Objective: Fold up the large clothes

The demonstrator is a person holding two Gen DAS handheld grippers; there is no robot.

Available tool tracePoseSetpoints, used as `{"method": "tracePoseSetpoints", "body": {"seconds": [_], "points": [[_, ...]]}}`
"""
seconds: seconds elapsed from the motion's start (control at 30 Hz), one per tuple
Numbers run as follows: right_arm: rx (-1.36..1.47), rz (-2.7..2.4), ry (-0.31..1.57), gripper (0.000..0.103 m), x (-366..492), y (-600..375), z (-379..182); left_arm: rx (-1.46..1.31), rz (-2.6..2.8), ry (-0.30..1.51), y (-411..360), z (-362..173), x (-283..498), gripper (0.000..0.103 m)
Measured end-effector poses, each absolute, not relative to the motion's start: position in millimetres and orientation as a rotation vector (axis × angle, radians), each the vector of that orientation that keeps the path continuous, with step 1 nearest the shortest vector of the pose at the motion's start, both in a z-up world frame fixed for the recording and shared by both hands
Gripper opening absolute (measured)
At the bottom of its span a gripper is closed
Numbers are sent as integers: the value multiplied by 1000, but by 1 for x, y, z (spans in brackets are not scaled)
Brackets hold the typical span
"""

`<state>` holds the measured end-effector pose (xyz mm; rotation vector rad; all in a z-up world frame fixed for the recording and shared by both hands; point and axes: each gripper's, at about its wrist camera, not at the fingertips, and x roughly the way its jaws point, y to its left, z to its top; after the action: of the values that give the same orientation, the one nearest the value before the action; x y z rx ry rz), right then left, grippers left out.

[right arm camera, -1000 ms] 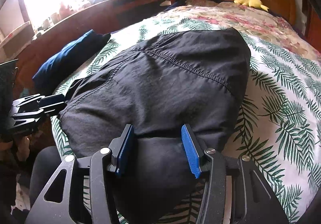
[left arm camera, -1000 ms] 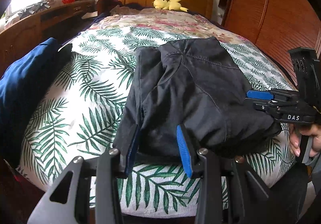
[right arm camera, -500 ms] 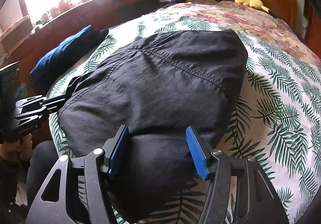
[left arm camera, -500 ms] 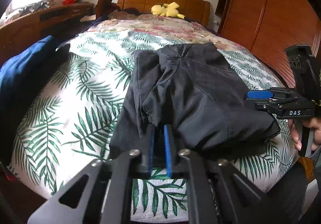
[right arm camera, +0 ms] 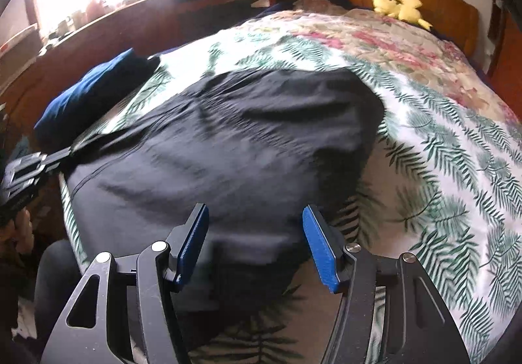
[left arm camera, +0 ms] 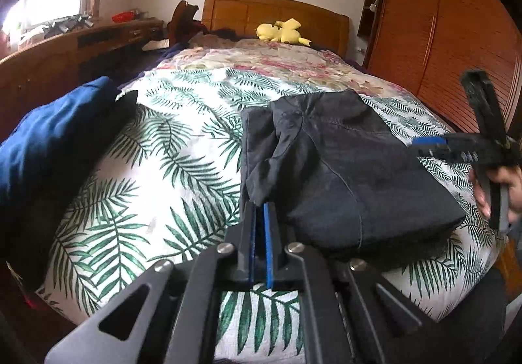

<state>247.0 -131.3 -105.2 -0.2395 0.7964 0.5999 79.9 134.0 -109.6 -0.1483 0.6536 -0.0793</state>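
- Lying on the near end of the bed: one dark garment point(left arm camera: 342, 165), folded into a rough rectangle, matte woven cloth with stitched seams; a loose corner stands up at its left edge.
- Left gripper point(left arm camera: 260, 210): black frame, silver rivets, blue ridged pads. The jaws are pressed almost together, pinching that raised corner of the garment.
- Right gripper point(right arm camera: 256, 233): same build, jaws spread wide, holding nothing; the garment's near edge sits between and beyond the blue pads, and contact cannot be judged.
- Bedspread point(left arm camera: 156, 168): white cotton-like cloth printed with green palm fronds; a floral quilt point(left arm camera: 261, 57) in pinks lies further up the bed.
- Blue bundle point(left arm camera: 49, 142): soft navy cloth, heaped at the bed's left edge, well apart from the garment.
- Plush toy point(left arm camera: 280, 33): yellow, limp, resting by the headboard point(left arm camera: 277, 10) of panelled orange-brown wood.
- Wardrobe point(left arm camera: 450, 37): slatted wooden doors, right of the bed.
- Lettering: none legible anywhere.
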Motion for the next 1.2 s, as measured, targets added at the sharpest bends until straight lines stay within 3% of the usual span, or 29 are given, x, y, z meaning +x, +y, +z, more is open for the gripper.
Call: {"method": "tracePoseSetpoints", "body": {"seconds": [0.33, 0.5, 0.77, 1.2], "points": [[-106, 482, 900, 71, 362, -156, -127, -182, -91, 686, 131, -112, 82, 3], [54, 514, 954, 87, 410, -164, -141, -156, -76, 692, 125, -115, 81, 3], [172, 517, 1074, 88, 456, -164, -168, -170, -94, 706, 126, -105, 76, 7], [125, 494, 1037, 88, 449, -156, -170, -169, -79, 812, 137, -125, 61, 14]]}}
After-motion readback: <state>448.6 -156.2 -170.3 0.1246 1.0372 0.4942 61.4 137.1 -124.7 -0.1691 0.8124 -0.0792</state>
